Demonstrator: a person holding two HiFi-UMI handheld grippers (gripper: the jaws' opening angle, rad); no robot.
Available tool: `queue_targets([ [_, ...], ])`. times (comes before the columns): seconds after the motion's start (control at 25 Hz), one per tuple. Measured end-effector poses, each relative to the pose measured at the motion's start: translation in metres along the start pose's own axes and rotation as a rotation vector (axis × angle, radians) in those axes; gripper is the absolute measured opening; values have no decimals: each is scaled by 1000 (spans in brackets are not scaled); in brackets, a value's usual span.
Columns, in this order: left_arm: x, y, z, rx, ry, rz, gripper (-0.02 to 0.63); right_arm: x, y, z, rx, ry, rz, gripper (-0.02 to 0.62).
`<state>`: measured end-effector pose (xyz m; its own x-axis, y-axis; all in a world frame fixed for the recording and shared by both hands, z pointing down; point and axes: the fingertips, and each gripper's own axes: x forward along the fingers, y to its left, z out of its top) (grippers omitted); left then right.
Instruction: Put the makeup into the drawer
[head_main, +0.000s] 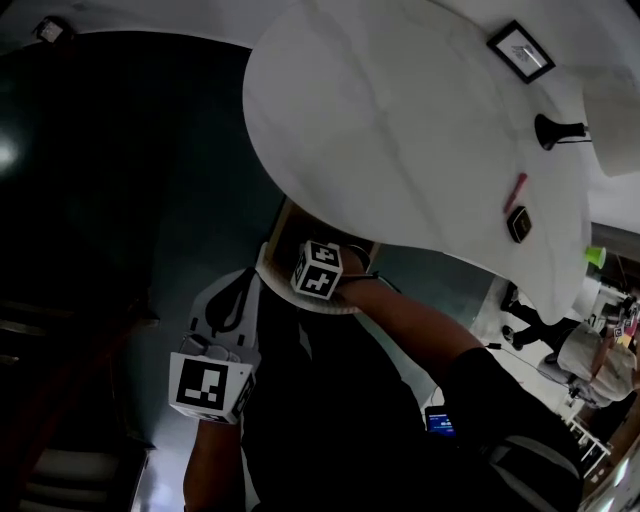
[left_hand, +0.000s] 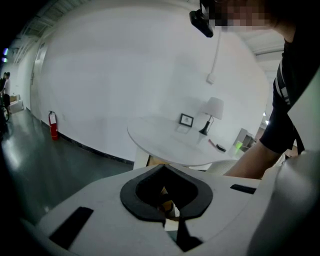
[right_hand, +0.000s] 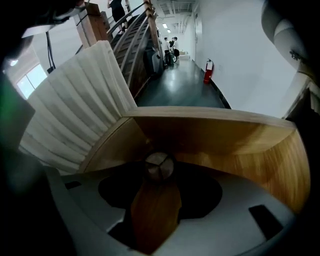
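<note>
My right gripper (head_main: 320, 270) reaches down into the wooden drawer (head_main: 288, 222) under the edge of the white round table (head_main: 400, 130). In the right gripper view its jaws (right_hand: 159, 170) are shut on a small round makeup container (right_hand: 159, 165), held over the drawer's wooden floor (right_hand: 240, 150). A pink makeup stick (head_main: 515, 192) and a dark compact (head_main: 518, 223) lie on the tabletop. My left gripper (head_main: 215, 365) hangs lower left, away from the drawer; its jaws (left_hand: 167, 216) meet with nothing clearly between them.
A picture frame (head_main: 520, 50) and a black-based lamp (head_main: 560, 130) stand on the table's far side. A white ribbed panel (right_hand: 80, 110) rises left of the drawer. A red fire extinguisher (left_hand: 53, 125) stands by the wall. People stand at the far right (head_main: 590, 350).
</note>
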<state>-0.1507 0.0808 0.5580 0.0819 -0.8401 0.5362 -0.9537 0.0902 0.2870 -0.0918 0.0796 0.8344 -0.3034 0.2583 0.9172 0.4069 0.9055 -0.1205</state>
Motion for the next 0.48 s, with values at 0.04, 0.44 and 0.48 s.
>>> queue_targets([
  [0.04, -1, 0, 1, -4, -4, -4, 11, 3, -1, 1, -1, 3, 0, 212],
  [0.44, -11, 9, 20, 16, 12, -47, 11, -31, 6, 4, 79, 0, -20, 213],
  [0.48, -14, 8, 28, 12, -1, -59, 11, -42, 12, 7, 84, -1, -17, 213],
])
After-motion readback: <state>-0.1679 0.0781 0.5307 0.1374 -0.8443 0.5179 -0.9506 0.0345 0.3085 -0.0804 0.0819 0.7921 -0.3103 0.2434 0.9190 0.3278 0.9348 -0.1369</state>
